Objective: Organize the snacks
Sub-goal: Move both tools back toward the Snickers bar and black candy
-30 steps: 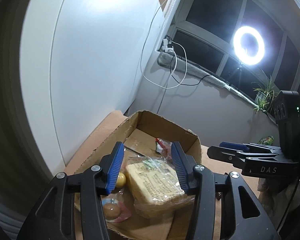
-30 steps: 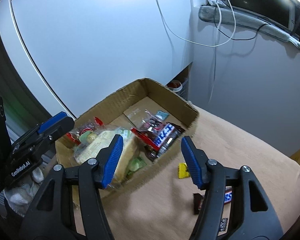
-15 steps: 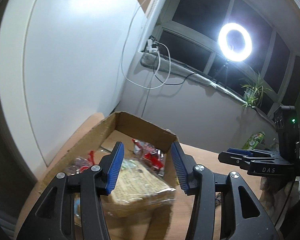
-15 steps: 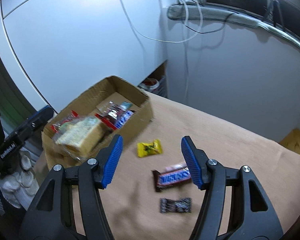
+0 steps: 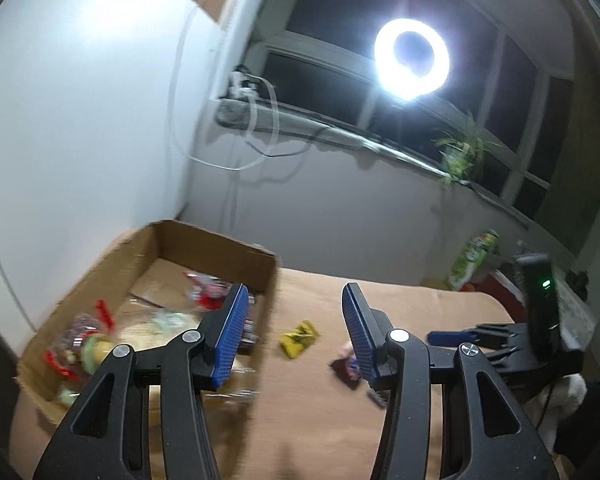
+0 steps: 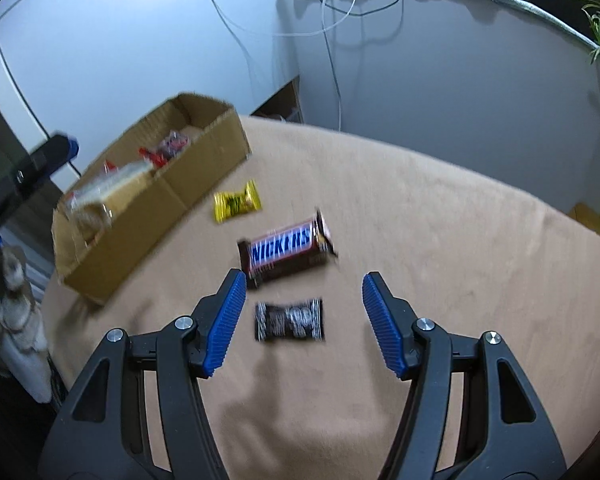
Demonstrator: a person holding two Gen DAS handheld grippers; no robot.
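Observation:
A cardboard box (image 6: 156,200) (image 5: 268,268) holding several wrapped snacks sits at the table's left. Three snacks lie loose on the tan cloth: a yellow candy (image 6: 237,202) (image 5: 299,339), a Snickers bar (image 6: 286,250) and a small black packet (image 6: 290,320). My right gripper (image 6: 302,316) hovers open above the black packet, nothing between its pads. My left gripper (image 5: 292,330) is open and empty, just right of the box's near corner, with the yellow candy seen between its fingers farther off. The right gripper (image 5: 476,338) shows at the left wrist view's right edge.
A tan cloth covers the table (image 6: 440,264). A green can (image 5: 474,258) stands at the far right edge. A ring light (image 5: 411,58), a window sill with cables and a potted plant (image 5: 458,156) are behind. White walls lie beyond the box.
Both grippers swung right, away from the box. The left one left the bread pack in the box behind. The right one came down over the loose snacks on the cloth.

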